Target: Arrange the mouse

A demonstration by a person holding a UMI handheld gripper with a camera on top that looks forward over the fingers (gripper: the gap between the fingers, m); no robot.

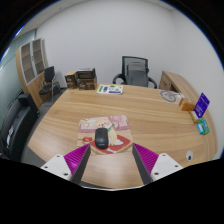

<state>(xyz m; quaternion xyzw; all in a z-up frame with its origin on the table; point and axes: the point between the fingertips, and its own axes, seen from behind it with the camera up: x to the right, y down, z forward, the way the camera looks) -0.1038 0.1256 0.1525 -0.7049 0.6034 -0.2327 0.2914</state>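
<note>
Hovering wide open and empty, gripper [110, 163] faces mouse [101, 138], just ahead between its fingers, long axis running away, on mouse pad [120, 124].

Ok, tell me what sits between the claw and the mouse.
Nothing. In the gripper view the open claw frames bare table and the mousepad's near edge; the mouse lies on the pad just ahead of the fingers.

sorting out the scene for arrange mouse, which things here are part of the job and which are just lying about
Part of the job:
mouse, resting on the mouse pad just ahead of the fingers
gripper, open, nothing between its fingers

Just lying about:
papers at the far side of the table
purple box
round object
office chair
</note>
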